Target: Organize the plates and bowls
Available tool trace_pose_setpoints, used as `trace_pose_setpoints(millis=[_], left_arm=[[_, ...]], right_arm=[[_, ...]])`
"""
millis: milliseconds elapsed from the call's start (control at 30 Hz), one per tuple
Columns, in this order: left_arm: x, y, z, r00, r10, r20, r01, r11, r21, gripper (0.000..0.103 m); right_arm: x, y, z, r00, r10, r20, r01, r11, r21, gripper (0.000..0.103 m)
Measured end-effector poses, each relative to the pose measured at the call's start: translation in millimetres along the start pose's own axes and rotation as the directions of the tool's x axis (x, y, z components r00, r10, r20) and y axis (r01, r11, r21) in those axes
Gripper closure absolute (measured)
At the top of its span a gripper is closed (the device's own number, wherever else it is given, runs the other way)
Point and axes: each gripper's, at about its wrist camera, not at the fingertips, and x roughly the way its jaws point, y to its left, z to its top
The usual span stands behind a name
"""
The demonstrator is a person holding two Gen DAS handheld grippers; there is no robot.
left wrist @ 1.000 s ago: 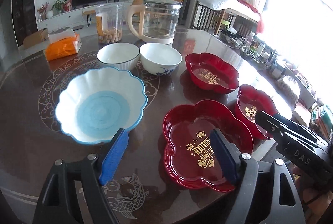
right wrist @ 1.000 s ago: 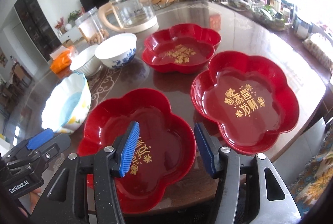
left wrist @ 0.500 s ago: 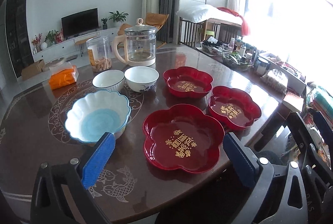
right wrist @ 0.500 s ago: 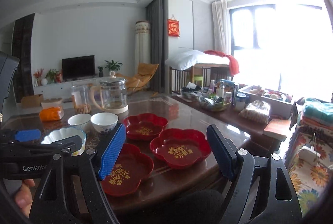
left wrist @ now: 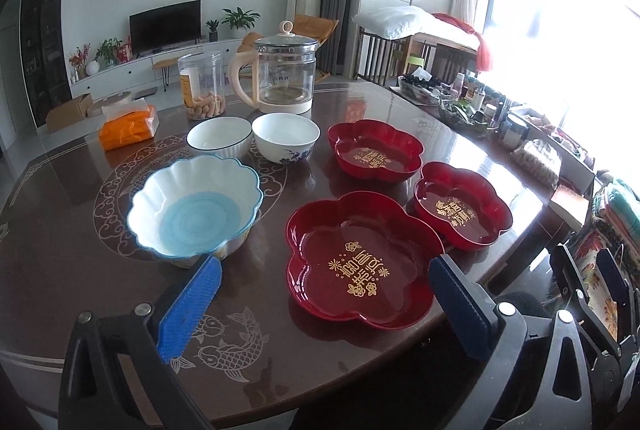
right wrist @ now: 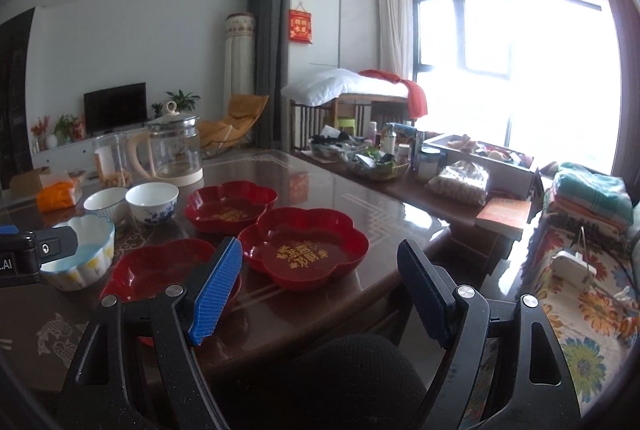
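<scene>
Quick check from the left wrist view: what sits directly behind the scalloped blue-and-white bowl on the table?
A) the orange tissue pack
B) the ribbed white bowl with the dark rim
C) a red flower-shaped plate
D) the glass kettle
B: the ribbed white bowl stands just behind the scalloped bowl.

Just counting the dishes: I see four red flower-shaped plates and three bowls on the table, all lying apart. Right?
Not quite: there are three red plates, not four. The left wrist view shows them clearly. The three bowls are right, and everything lies apart on the table.
</scene>
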Motion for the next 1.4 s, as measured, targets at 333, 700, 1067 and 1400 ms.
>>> trace_pose_setpoints(millis=[333, 700, 1067, 1400], left_arm=[[3.1, -7.0, -3.2, 0.998, -0.052, -0.022, 0.052, 0.999, -0.005, 0.000], [31.8, -6.5, 9.2, 0.972, -0.155, -0.179, 0.155, 0.988, -0.013, 0.000], [145.2, -90.9, 88.5, 0.876, -0.232, -0.422, 0.323, 0.933, 0.159, 0.001], [244.8, -119.6, 97.3, 0.789, -0.197, -0.582, 0.271, 0.962, 0.041, 0.027]], right_arm=[[1.7, -3.5, -1.6, 1.000, 0.003, -0.013, -0.003, 1.000, 0.006, 0.020], [20.7, -42.0, 6.4, 0.987, 0.098, -0.124, -0.074, 0.980, 0.186, 0.020], [134.5, -125.1, 14.8, 0.793, 0.340, -0.506, -0.152, 0.914, 0.376, 0.020], [215.6, -132.7, 24.0, 0.667, 0.420, -0.615, -0.154, 0.886, 0.437, 0.020]])
